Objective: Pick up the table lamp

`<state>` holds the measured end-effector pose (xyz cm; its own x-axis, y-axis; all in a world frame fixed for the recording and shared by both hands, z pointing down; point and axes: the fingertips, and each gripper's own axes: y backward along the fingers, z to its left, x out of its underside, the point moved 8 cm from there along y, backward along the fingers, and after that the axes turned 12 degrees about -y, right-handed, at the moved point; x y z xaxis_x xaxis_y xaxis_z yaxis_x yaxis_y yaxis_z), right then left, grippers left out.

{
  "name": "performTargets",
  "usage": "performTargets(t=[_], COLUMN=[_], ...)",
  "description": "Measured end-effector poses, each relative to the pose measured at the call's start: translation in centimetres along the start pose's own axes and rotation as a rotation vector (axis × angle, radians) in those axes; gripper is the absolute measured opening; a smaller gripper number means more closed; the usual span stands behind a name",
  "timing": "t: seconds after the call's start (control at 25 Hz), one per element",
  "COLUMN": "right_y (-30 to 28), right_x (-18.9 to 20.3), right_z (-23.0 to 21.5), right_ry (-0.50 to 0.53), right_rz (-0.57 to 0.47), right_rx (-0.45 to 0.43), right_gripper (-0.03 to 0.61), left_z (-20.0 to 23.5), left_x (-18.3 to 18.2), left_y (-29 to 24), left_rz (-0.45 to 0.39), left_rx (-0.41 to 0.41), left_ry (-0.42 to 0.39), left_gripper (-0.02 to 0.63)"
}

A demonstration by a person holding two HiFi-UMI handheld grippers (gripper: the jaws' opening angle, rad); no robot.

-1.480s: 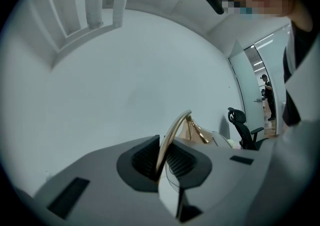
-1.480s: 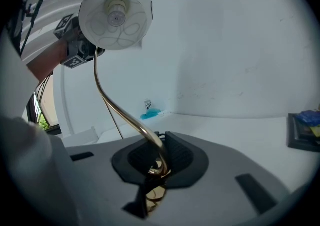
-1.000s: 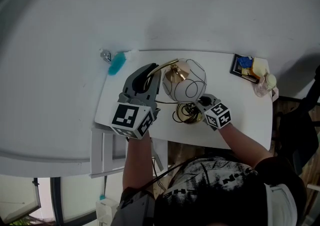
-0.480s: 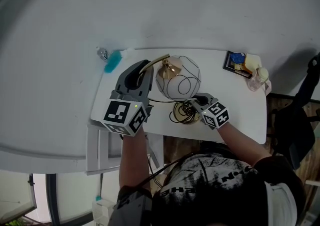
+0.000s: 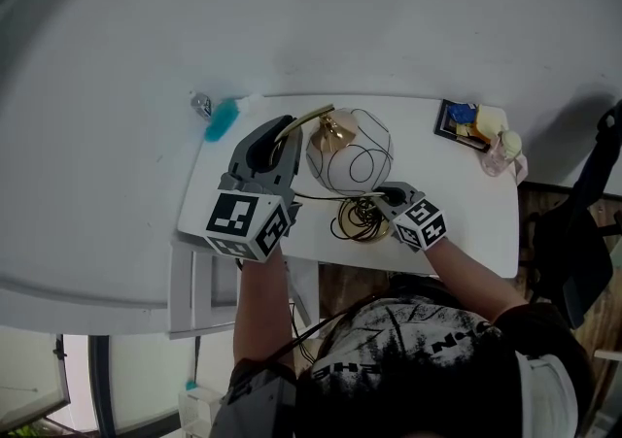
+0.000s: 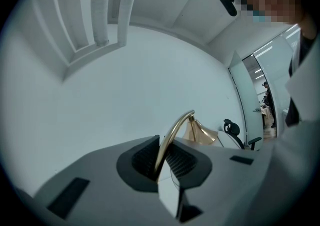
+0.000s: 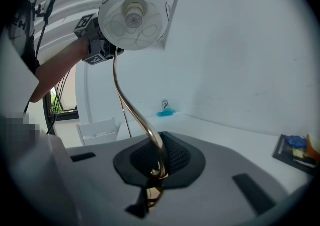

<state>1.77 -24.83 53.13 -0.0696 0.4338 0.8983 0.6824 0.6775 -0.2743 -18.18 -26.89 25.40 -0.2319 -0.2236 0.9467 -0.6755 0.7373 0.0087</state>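
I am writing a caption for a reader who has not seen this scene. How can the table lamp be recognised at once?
Find the small white table against the white wall. Near its middle, the left gripper and the right gripper both clamp the table lamp. Only it has a curved gold stem and a round wire cage.

table lamp (image 5: 337, 138): slender curved brass stem, brass bell socket, round black wire-cage shade, dark cord coiled beneath, over the white table (image 5: 466, 218).

The worktop (image 5: 466, 205) lies bare right of the lamp (image 5: 350, 159). A tray (image 5: 442, 125) crowds its far right corner.
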Motion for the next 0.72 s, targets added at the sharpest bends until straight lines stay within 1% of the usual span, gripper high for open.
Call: performTargets(t=[0.28, 0.72], right_y=[-0.1, -0.1], right_x=[-0.2, 0.5], right_z=[-0.2, 0.4], right_ry=[-0.010, 0.001], right_rz=[0.013, 0.009], right_rx=[0.009, 0.005], right_gripper=[0.020, 0.020], left_z=[0.4, -0.1], left_x=[0.1, 0.5], left_y=[-0.4, 0.8], left_rz=[0.018, 0.016], left_rx=[0.009, -0.001], left_ry=[0.021, 0.015], left_gripper=[0.041, 0.041])
